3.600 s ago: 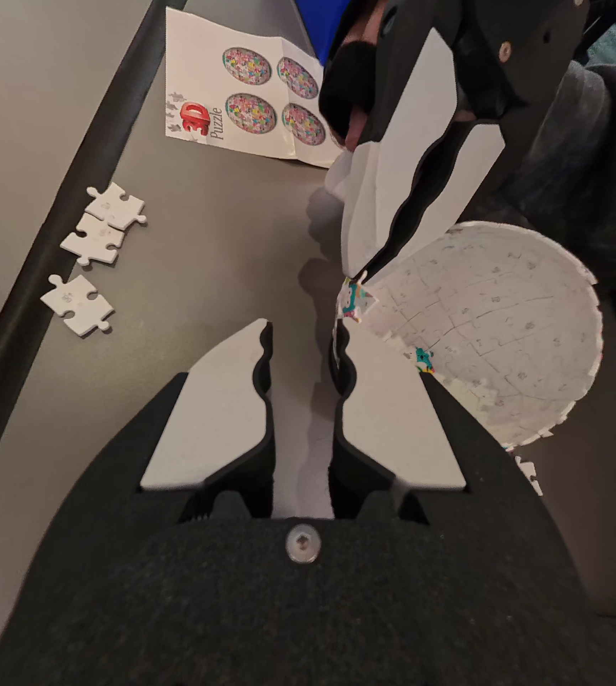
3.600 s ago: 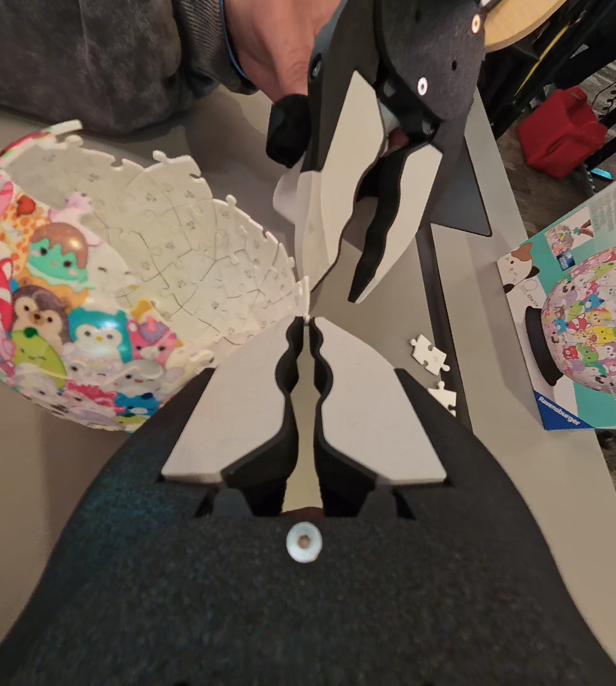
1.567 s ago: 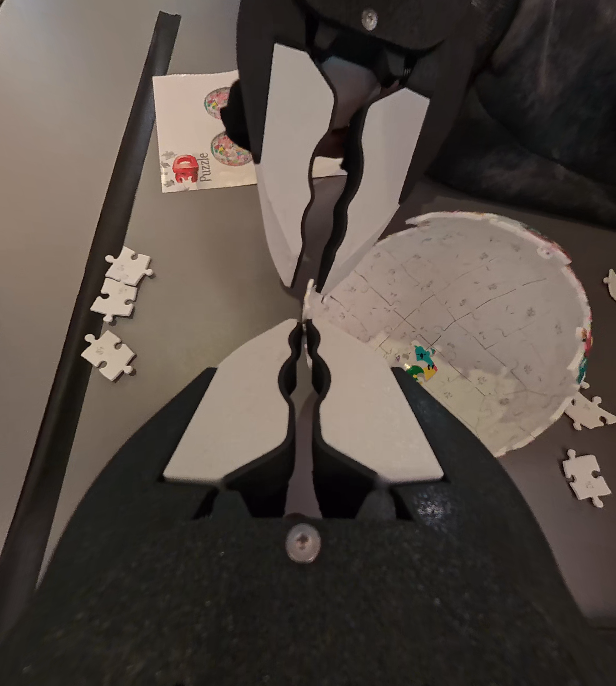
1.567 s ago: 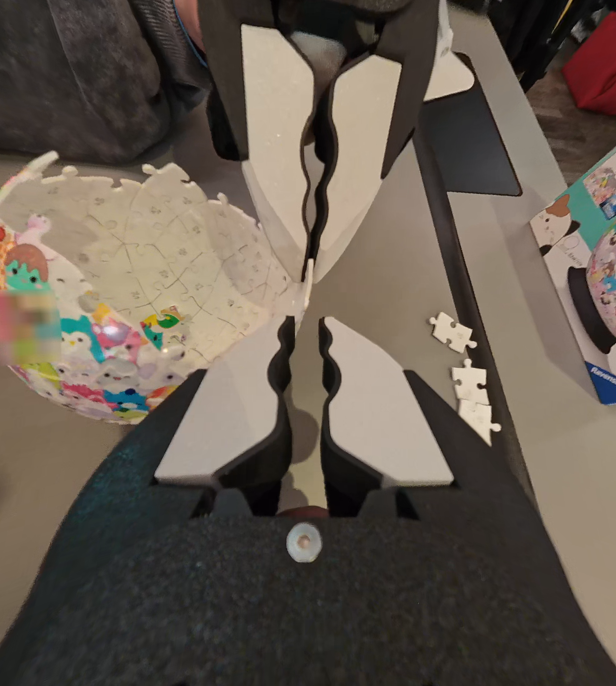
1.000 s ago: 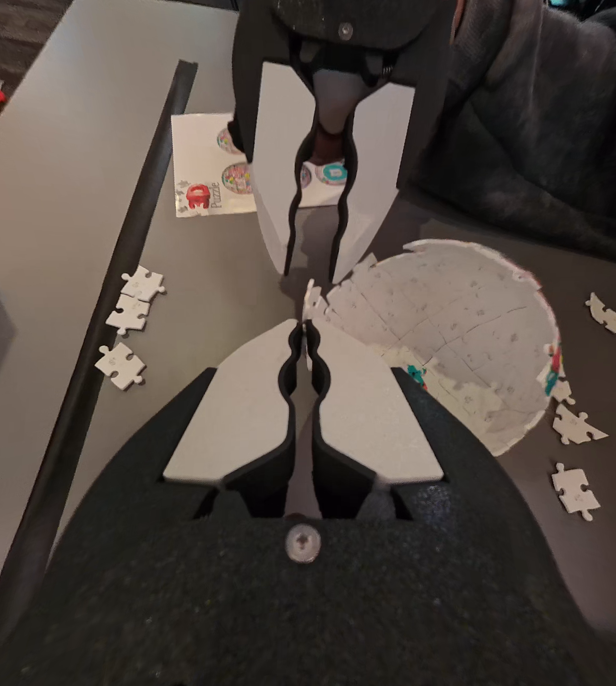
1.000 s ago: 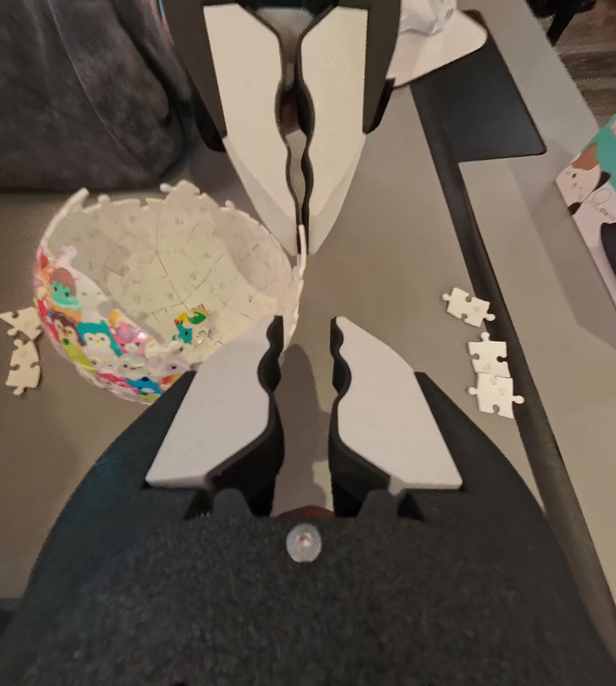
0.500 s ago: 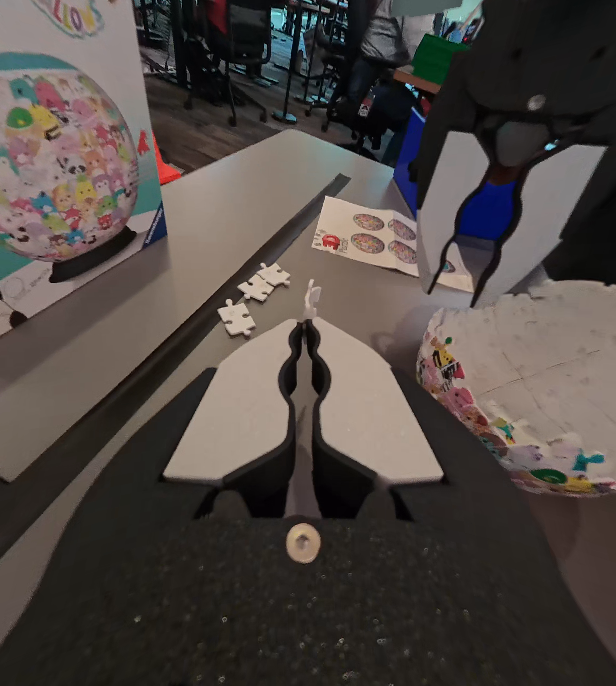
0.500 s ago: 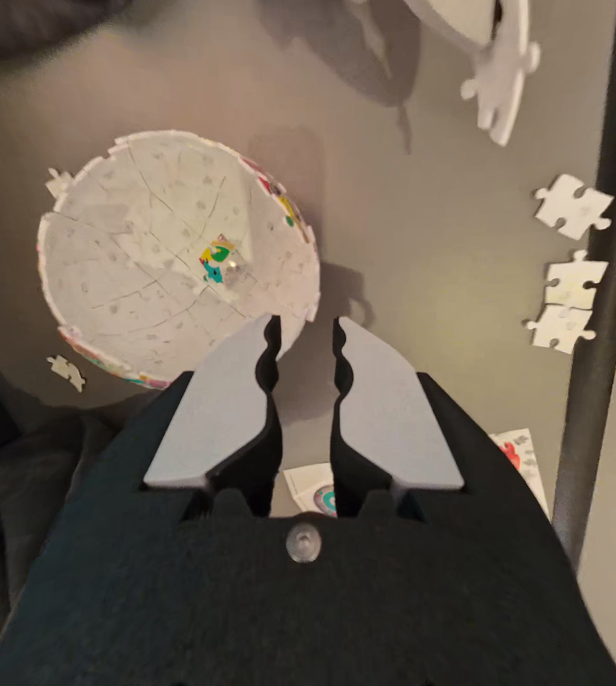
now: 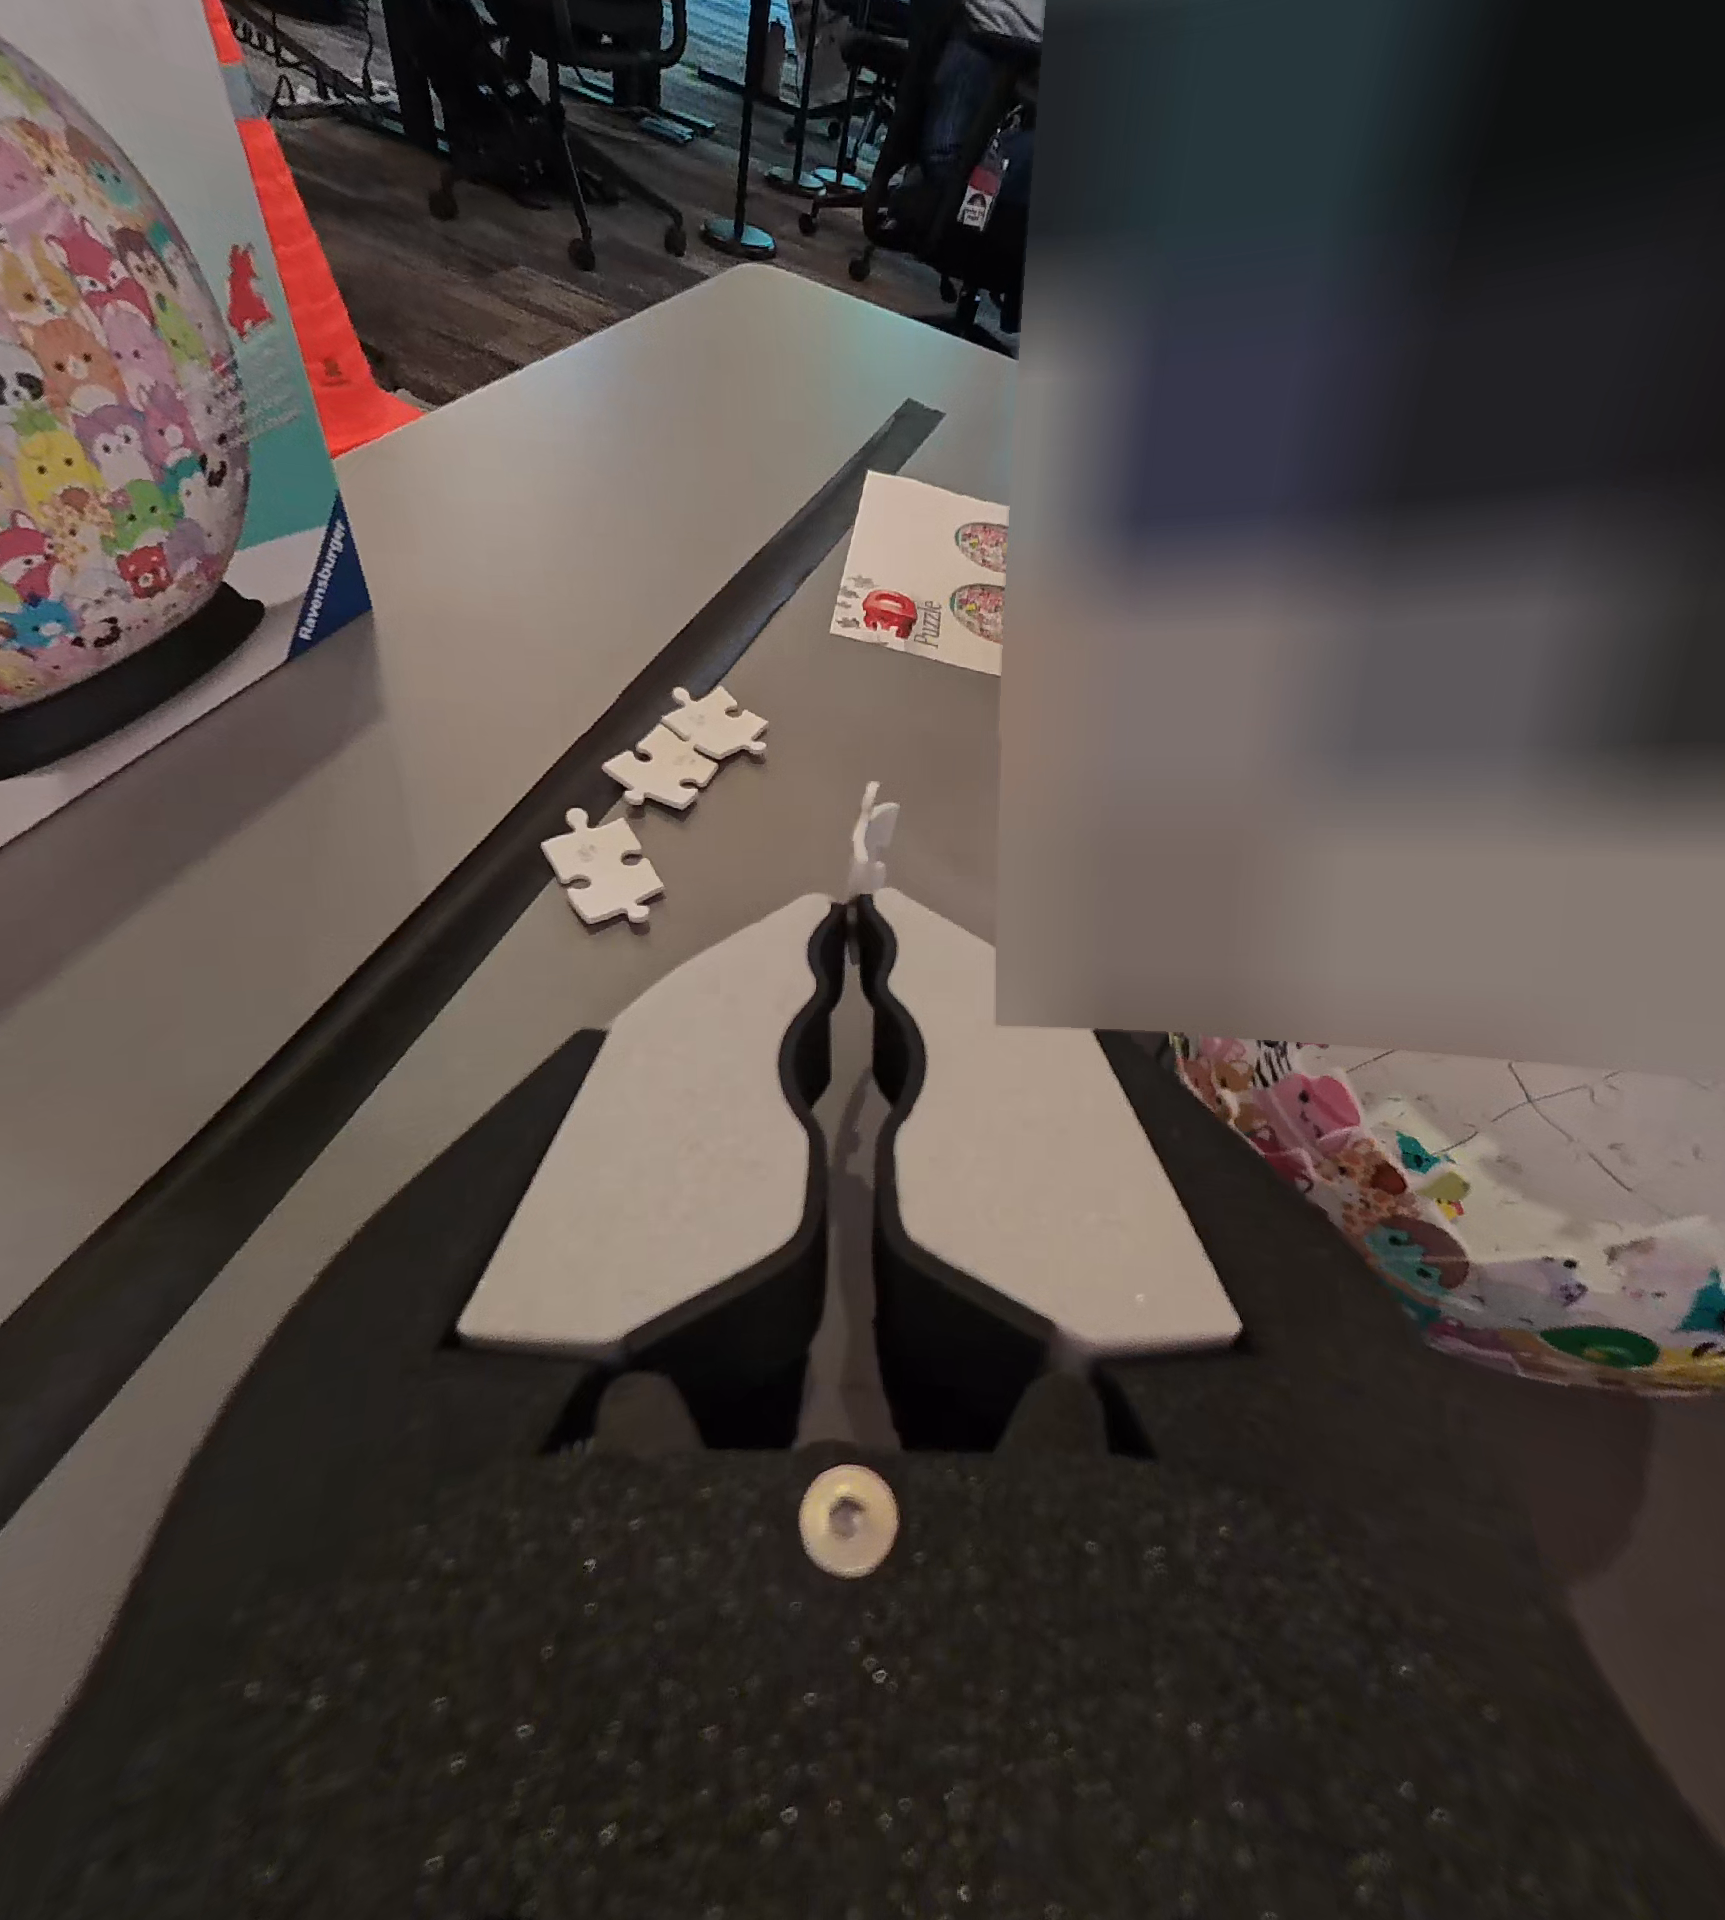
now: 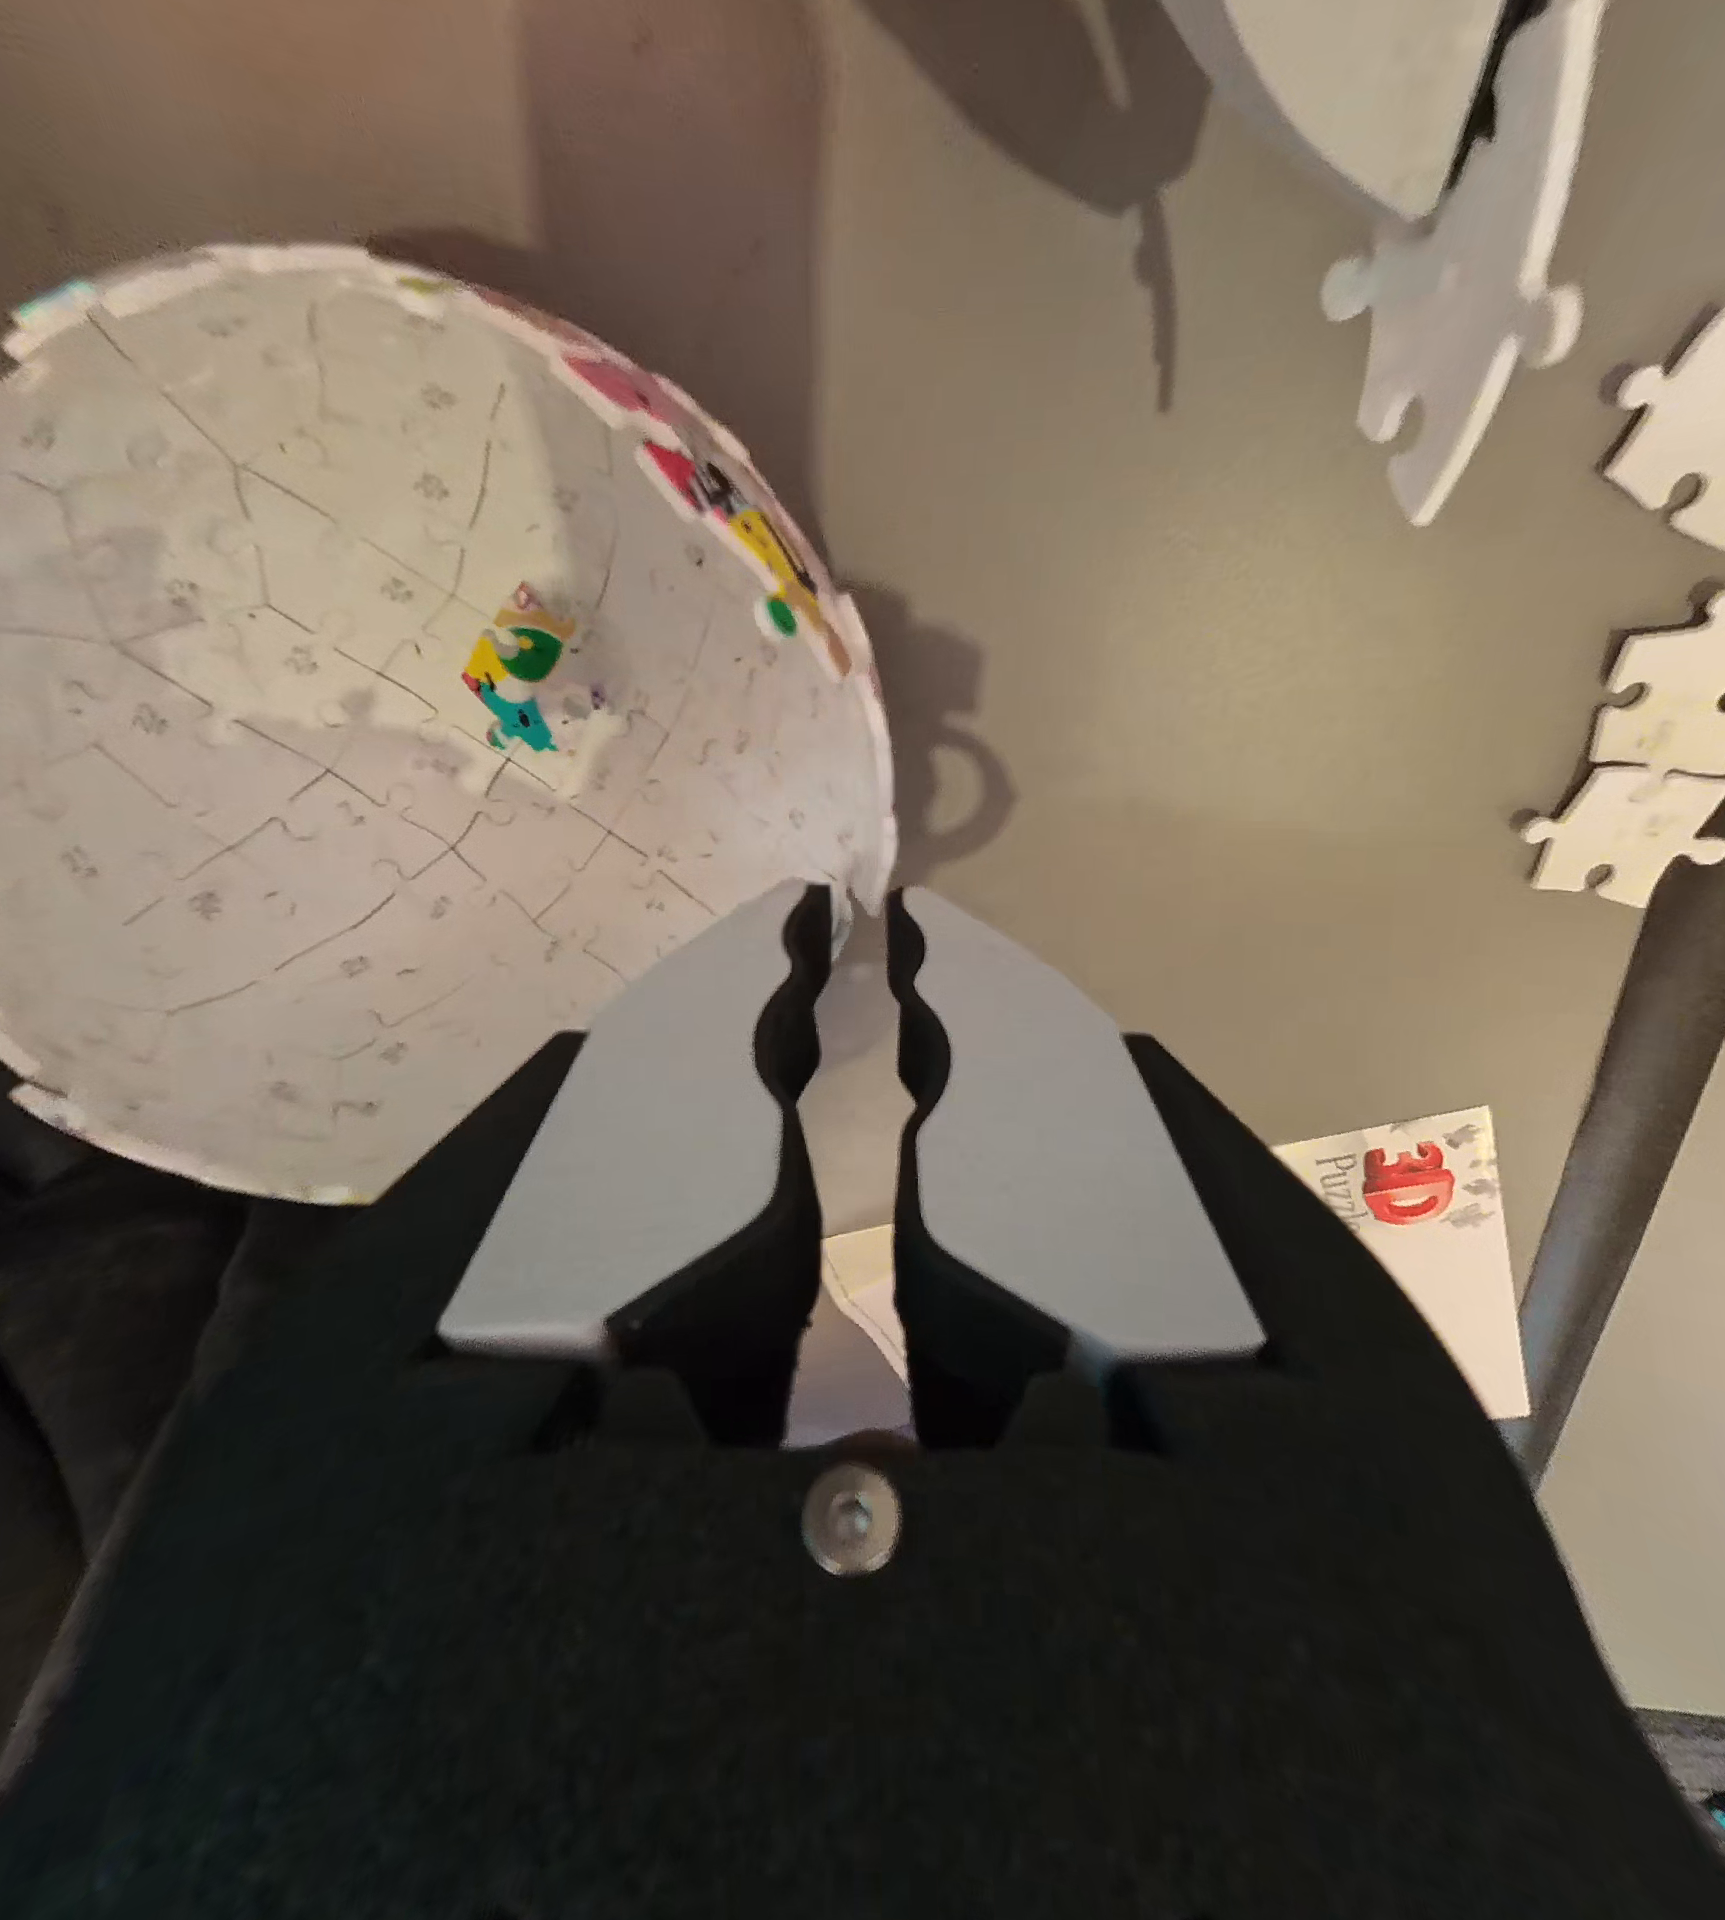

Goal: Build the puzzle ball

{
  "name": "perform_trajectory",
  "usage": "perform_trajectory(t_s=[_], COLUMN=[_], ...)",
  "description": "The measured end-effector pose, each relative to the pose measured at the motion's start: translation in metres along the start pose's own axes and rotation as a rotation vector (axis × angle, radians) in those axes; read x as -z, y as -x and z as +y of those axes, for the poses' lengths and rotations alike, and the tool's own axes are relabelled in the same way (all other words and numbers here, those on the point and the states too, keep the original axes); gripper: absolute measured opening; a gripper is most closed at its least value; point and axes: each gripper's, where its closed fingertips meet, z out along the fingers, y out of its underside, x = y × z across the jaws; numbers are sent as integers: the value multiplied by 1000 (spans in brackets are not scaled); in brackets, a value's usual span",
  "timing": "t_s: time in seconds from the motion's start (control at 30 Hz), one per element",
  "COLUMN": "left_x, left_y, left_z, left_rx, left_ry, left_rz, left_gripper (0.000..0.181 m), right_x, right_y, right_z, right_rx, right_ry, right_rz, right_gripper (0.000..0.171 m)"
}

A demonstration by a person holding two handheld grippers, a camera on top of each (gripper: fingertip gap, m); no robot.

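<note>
The half-built puzzle ball (image 10: 266, 727) lies open on the grey table, white inside, with one coloured piece (image 10: 515, 665) loose in it. My right gripper (image 10: 856, 904) looks down on it. Its jaws stand a narrow gap apart, with the ball's near rim between the tips. My left gripper (image 9: 853, 909) is shut on a white puzzle piece (image 9: 868, 842), held edge-on above the table, left of the ball (image 9: 1512, 1226). In the right wrist view the left gripper (image 10: 1450, 197) and its piece (image 10: 1450, 343) hang at the top right.
Three loose white pieces (image 9: 692, 743) (image 10: 1689, 686) lie by a black strip (image 10: 1668, 1039) in the table. The puzzle box (image 9: 58, 416) stands at far left. An instruction sheet (image 9: 925, 592) (image 10: 1419, 1247) lies beyond. A dark sleeve (image 10: 6, 1351) is near the ball. My right fingertips sit around 11 cm from my left ones.
My left gripper pulled its piece off the ball's rim and lifted it to the left. My right gripper swung up over the ball, and its jaws have narrowed around the rim.
</note>
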Motion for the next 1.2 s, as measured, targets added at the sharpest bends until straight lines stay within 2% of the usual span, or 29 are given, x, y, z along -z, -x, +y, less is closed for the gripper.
perform_trajectory(t_s=[0.43, 0.57, 0.63, 0.77, 1.0, 1.1, 1.17, 1.2], left_x=[-2, -3, -3, -3, -4, -4, -4, -4], left_y=[-1, -2, -2, -3, -3, -3, -3, -3], left_z=[2, 2, 3, 3, 4, 4, 5, 5], left_rx=[-10, -14, -13, -18, -24, -23, -25, -28], left_ry=[13, 16, 18, 22, 27, 27, 31, 31], left_rz=[-3, -3, -1, -1, -5, -5, -5, -6], left_gripper=[2, 2, 2, 2, 2, 2, 2, 2], right_x=[1, 3, 4, 1, 0, 1, 3, 5], right_y=[0, 1, 1, 0, -1, -1, -2, -3], right_z=[-5, -7, -8, -7, -8, -8, -11, -13], right_rx=[7, 30, 32, 40, 21, 52, 71, 86], right_ry=[-10, -23, -27, -9, -5, -5, -23, -35], right_rz=[18, 33, 41, 47, 48, 67, 92, 106], right_gripper=[4, 16, 16, 6, 3, 6, 22, 24])
